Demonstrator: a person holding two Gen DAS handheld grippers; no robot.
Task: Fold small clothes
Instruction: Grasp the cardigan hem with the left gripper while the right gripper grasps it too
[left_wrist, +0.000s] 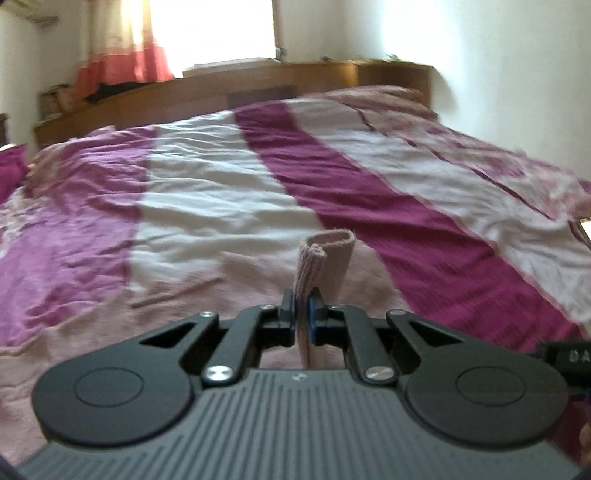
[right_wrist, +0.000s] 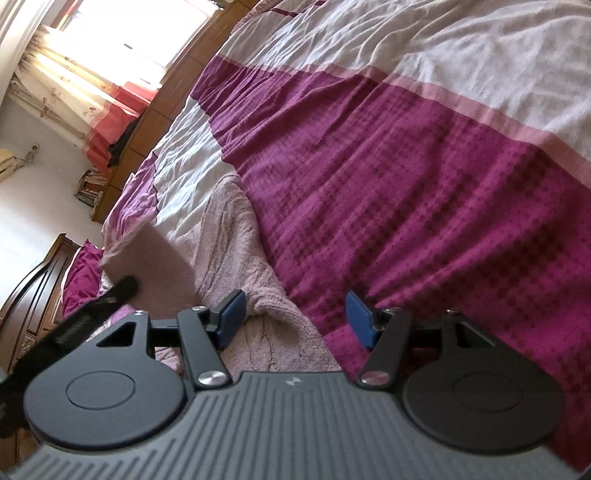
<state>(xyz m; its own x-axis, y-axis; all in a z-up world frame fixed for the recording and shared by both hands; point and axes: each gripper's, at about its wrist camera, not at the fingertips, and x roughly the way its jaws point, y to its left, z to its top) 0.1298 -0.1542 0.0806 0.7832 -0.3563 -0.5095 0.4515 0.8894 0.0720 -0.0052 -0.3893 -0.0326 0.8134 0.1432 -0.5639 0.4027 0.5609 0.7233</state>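
Observation:
A small pale pink ribbed knit garment (left_wrist: 325, 262) is pinched between the blue pads of my left gripper (left_wrist: 303, 308), which is shut on it; its cuff end sticks up above the bed. In the right wrist view the same pink knit (right_wrist: 236, 240) lies on the bedspread, with a raised corner (right_wrist: 147, 258) held by the left gripper's black finger at the left. My right gripper (right_wrist: 295, 317) is open and empty, its jaws wide apart just above the garment's near end (right_wrist: 280, 314).
A bedspread with magenta (right_wrist: 406, 184), white (left_wrist: 207, 192) and lilac (left_wrist: 74, 221) stripes covers the bed. A wooden headboard shelf (left_wrist: 258, 85) runs along the far side under a window with a red-hemmed curtain (left_wrist: 125, 66). A dark wooden bed frame (right_wrist: 33, 291) is at the left.

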